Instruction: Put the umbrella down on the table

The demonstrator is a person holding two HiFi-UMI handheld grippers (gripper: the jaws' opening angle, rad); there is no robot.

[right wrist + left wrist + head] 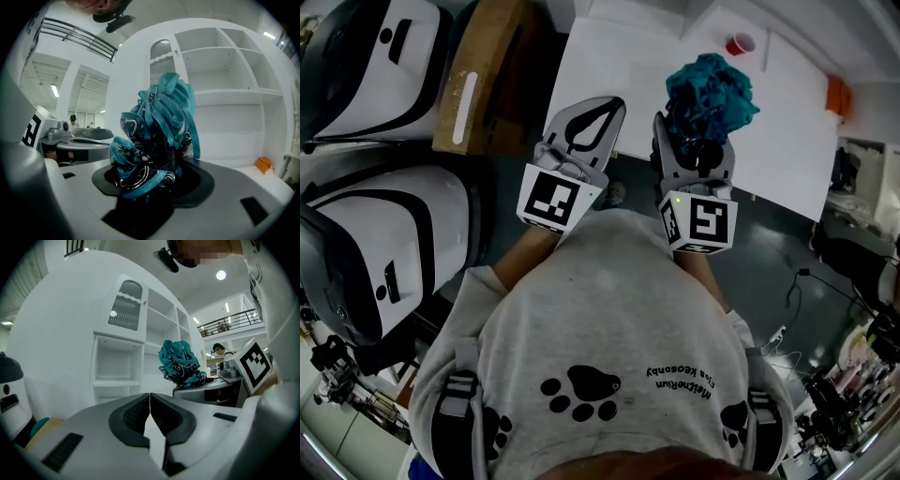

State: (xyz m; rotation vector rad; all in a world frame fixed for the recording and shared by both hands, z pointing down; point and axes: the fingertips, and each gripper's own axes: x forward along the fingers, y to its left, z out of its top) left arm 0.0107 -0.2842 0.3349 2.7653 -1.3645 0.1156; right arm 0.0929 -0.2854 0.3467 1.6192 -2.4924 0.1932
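The white table [619, 66] lies ahead of you, its near edge just past both grippers, with dark floor showing between that edge and your body. The folded teal umbrella [159, 136] is not on it yet: your right gripper [696, 150] is clamped on its dark lower end, and the loose, bunched canopy stands up out of the jaws over the near part of the table. Your left gripper [150, 416] is closed on nothing, jaw pads together, held beside the right one. The main risk is probably letting go too near the edge, where the top-heavy bundle could tip back and drop to the floor. The slack straps and folds lie against the pads, so they may catch as you open and drag the umbrella with you. The red cup [740, 43] at the far side is well apart, so only a long overreach would knock it.
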